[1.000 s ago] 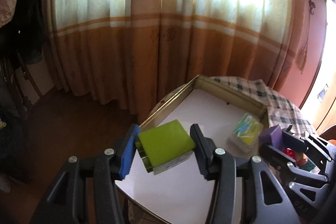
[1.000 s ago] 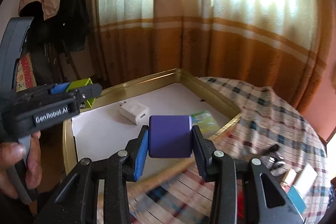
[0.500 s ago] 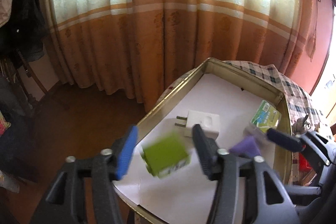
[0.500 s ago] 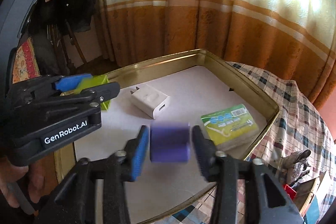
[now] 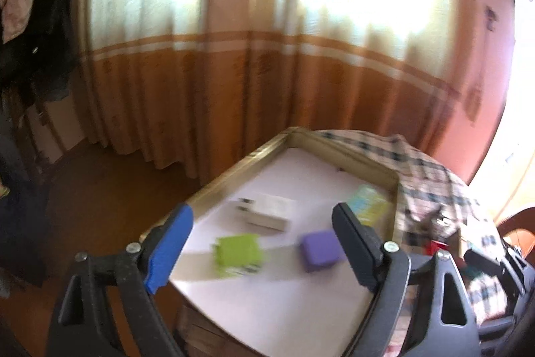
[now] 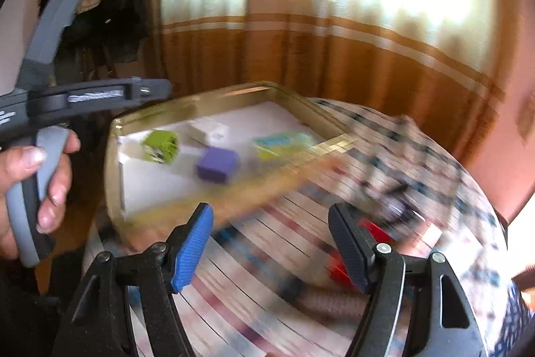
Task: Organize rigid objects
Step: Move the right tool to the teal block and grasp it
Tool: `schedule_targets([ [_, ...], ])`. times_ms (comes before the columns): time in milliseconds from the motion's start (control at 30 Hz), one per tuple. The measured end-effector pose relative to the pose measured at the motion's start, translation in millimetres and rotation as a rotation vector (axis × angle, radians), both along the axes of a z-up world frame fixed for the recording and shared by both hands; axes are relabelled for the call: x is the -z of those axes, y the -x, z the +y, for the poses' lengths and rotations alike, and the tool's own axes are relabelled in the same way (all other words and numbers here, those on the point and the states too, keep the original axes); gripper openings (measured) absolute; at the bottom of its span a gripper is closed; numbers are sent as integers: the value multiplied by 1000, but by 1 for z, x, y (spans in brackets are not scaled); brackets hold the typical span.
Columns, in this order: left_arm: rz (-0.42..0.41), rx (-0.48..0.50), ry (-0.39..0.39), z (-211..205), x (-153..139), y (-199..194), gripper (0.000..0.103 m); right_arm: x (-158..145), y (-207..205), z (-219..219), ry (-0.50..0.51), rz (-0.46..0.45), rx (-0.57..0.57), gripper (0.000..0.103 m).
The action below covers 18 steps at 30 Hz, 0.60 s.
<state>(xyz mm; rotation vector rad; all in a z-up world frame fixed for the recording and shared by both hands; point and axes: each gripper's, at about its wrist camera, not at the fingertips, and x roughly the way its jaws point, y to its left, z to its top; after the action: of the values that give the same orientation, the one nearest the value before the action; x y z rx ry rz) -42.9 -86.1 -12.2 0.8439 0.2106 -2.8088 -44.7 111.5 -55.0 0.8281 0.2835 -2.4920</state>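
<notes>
**Left wrist view: two blocks lie loose in the tray as both tools stand empty**

Left wrist view, nearest first: the left hand-held gripper has its jaws spread and opening wider, with nothing pressed between them. Just past them the lime-green plastic block and the small purple cube rest apart on the white liner of the gold-rimmed metal tray. Behind these lie the white plug-in charger and, near the far right wall, the green-and-yellow packet.

In the right wrist view the right hand-held gripper also stands apart and empty, above the striped and checked cloth of the worktop, outside the tray's near rim. A red item shows blurred beyond its black finger.

The risks from here look modest but real. Both views are smeared, which suggests quick travel; a low sweep over the tray could clip the green block or the purple cube and knock them against the charger or toward the rim. The tray appears to overhang the worktop's edge on the side near the left tool, so a push on that corner might tip it. The creased cloth could also snag a finger on the next reach for the cluttered pieces on the right.
</notes>
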Motion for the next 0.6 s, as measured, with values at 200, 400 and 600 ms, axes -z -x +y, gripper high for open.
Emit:
schedule_targets([
  [200,-18,159,43,71,9,-1,94,8,15,81,21,-45,219,73],
  [400,-77,256,73,118,27,6,94,19,32,119,42,-101,315,73],
  [600,-117,289,76,135,41,8,94,28,45,124,47,-147,320,73],
])
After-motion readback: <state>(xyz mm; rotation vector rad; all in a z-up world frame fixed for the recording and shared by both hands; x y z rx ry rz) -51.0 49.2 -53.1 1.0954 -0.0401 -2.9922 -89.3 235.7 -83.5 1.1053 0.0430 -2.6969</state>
